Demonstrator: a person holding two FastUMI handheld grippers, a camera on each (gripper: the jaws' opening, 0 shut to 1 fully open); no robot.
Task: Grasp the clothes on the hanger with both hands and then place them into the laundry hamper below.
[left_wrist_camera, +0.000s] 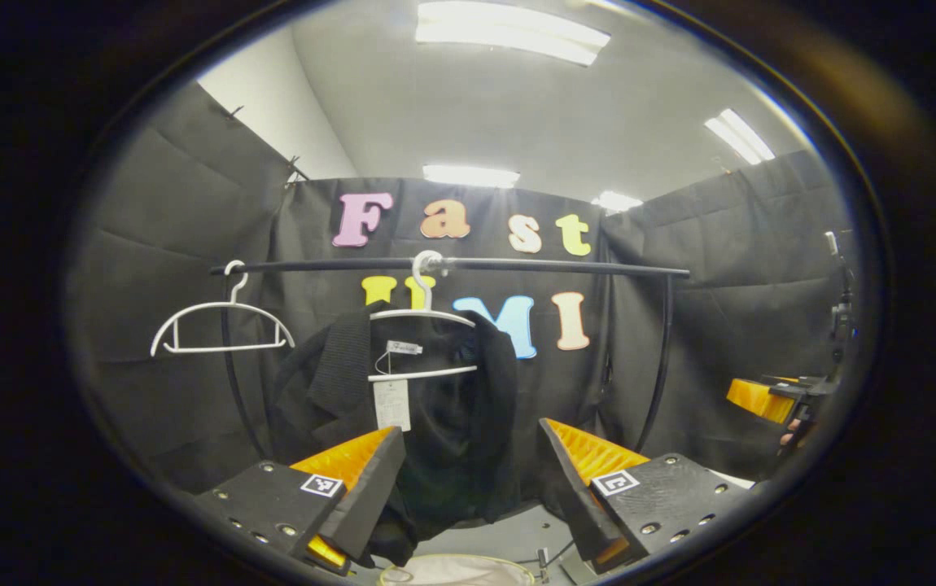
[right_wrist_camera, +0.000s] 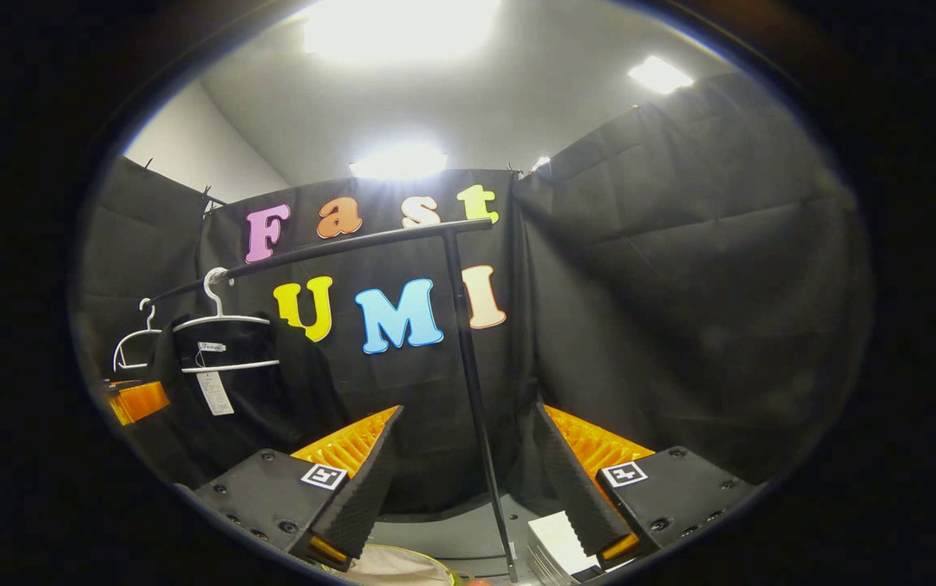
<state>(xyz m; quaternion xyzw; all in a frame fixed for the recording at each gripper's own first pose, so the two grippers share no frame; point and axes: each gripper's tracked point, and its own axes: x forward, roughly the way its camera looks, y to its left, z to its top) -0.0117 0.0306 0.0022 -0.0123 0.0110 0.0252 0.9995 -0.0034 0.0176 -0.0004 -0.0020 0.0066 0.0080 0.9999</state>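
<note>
Black clothes rail spanning the booth, taken here as the landmark. Dark garment draped on a white hanger hooked near the middle of the rail, paper tag dangling at the collar. Second white hanger, bare, hooked toward one end of the rail. Pale rim of the laundry hamper just visible well below the rail, under the garment.

Left gripper raised in front of the garment, below the rail, fingers spread wide with the cloth framed between them but not touched. Right gripper off toward the rail's upright post, fingers likewise spread, nothing between them; garment well to one side in the right gripper view.

Judged step: approach, no grasp yet made. Next move likely: left forward to close on the garment's near shoulder, right swung across toward the other shoulder, then both pinching cloth before lifting it clear of the hanger.
</note>
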